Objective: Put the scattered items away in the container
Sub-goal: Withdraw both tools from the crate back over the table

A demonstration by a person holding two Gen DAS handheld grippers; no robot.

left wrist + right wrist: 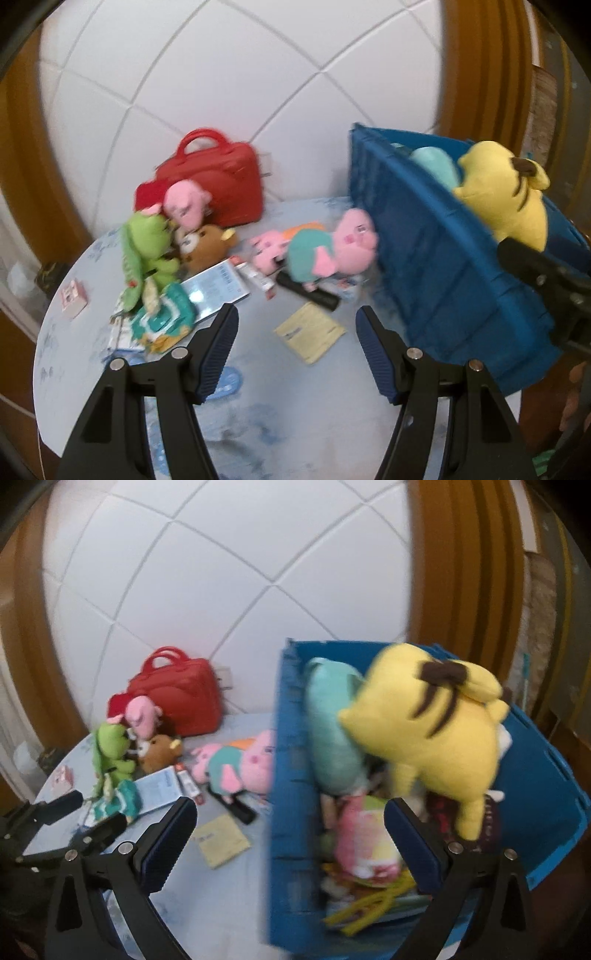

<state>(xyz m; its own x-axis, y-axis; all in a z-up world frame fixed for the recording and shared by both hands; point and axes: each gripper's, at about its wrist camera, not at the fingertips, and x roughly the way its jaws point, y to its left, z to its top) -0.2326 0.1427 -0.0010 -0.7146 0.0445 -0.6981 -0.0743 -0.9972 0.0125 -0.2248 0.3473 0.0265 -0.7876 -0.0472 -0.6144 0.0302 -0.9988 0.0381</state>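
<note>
Toys fill the blue crate [295,812] on the pale round table [258,387]: a yellow striped plush [436,738] (dark bow) tops a teal one [332,731]. Left gripper [297,328] and right gripper [291,834] both gape, empty.

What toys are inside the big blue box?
In the blue box: a yellow plush on top, a teal plush, a pink toy. Deeper things are covered.

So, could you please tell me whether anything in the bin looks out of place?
The yellow plush sits on top of the pile in the blue bin, sticking up above the rim rather than down inside. The teal plush beside it also stands tall.
</note>
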